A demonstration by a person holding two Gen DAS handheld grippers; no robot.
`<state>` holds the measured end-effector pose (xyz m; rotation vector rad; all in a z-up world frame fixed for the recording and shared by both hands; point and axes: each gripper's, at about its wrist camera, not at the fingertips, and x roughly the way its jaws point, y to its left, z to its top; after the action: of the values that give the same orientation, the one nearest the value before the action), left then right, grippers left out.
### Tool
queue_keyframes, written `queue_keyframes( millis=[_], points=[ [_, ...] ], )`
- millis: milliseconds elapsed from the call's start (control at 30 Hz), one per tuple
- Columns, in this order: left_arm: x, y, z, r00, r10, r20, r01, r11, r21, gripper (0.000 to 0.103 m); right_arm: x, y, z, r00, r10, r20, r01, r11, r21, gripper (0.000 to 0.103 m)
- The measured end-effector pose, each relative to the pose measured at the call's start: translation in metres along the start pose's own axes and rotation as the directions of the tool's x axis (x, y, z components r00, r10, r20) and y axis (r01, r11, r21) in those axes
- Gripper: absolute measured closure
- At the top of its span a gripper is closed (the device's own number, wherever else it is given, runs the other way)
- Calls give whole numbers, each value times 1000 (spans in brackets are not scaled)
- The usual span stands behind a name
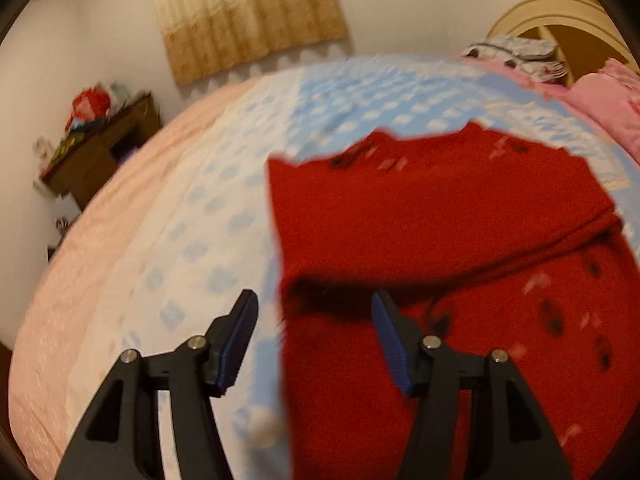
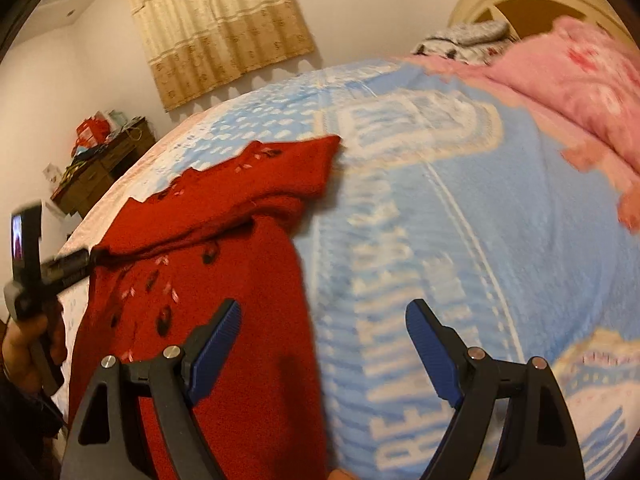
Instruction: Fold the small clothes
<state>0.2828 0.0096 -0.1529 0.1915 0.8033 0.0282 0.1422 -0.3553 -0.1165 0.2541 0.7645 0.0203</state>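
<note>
- Bedroom walls behind, one tan curtain up at twelve o'clock, and one bed under a light-blue blanket fills both views.
- One red sweater lies on that blanket, partly folded, a layer doubled over across its middle, dark and pink marks dotted on the knit.
- Left gripper hovers right above the sweater's left edge: fingers released, nothing between them, the edge running down the gap.
- In the right wrist view that same left gripper shows at nine o'clock, blurred, with a hand on its handle.
- Right gripper has its fingers spread wide and empty; the left one is over red knit, the right one over bare blanket, the sweater's right edge between.
- Open blanket stretches from one to five o'clock of the sweater in the right wrist view, plenty of room there.
- Pink bedding piles at two o'clock by the arched headboard, with one grey-white bundle beside it.
- One cluttered dark wooden desk stands against the wall at nine to ten o'clock, past the bed's left side.
</note>
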Motion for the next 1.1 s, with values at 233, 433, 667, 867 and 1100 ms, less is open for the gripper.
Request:
queue_keyframes(
  millis=[233,433,667,867,1100],
  points=[
    [25,12,4,999,-36,-28,32,993,-110,39,61,49,35,995,-8,-102,-3,995,-103,18],
    [43,41,9,997,-43,-60,28,973,-227,16,101,28,52,980,-144,-135,139,989,-44,21],
    [46,59,-6,992,-113,-56,88,937,-339,14,90,-9,49,991,-102,-92,109,991,83,27],
    [44,61,-9,992,-108,-61,82,941,-329,10,84,-12,47,994,-94,-52,102,980,172,27],
    [38,67,-12,990,-124,-67,97,945,-311,9,78,-15,46,994,-82,-71,91,986,141,28]
  ],
)
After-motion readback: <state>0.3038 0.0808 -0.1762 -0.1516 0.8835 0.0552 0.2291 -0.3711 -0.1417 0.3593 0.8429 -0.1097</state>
